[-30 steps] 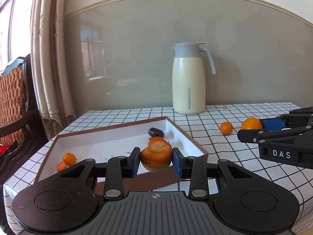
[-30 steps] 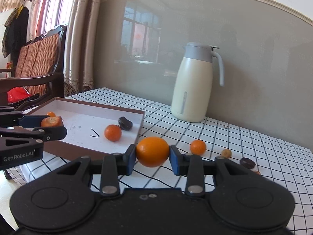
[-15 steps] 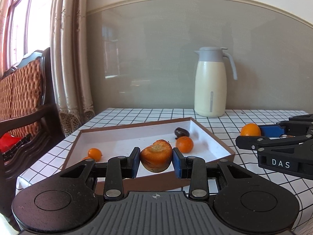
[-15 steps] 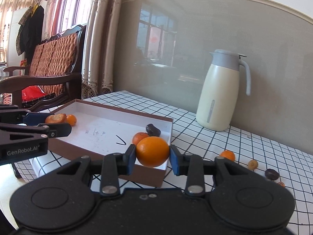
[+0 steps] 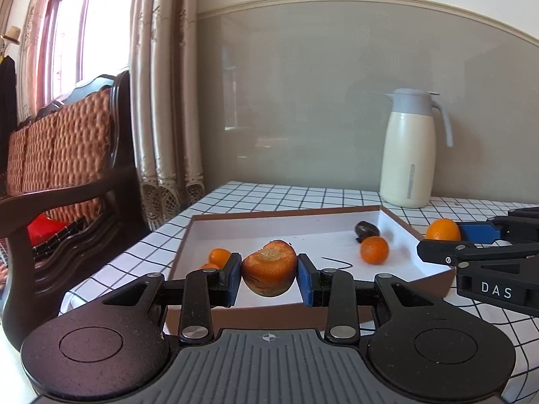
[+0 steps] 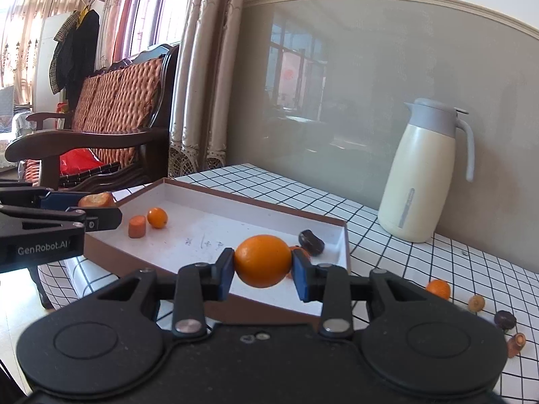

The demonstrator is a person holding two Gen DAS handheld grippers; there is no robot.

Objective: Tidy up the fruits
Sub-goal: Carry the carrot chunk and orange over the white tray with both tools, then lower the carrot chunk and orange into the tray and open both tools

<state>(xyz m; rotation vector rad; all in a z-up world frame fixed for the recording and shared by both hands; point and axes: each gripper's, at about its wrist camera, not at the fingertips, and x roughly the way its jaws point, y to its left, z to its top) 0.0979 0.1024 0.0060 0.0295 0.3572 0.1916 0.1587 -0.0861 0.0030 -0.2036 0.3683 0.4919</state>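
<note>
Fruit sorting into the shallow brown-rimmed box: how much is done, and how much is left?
Done: the shallow brown-rimmed box holds a small orange, a carrot stub and a dark fruit. In hand: a carrot chunk left, a round orange right. Left: several small pieces on the checked tablecloth.

White letters "DAS" stand on the black body of the right gripper (image 5: 441, 235), at the right edge of the left wrist view. "GenRobot.AI" stands in white on the black body of the left gripper (image 6: 96, 207), at the left edge of the right wrist view. The pen scribbles on the white tray (image 6: 188, 222) floor cannot be read.
</note>
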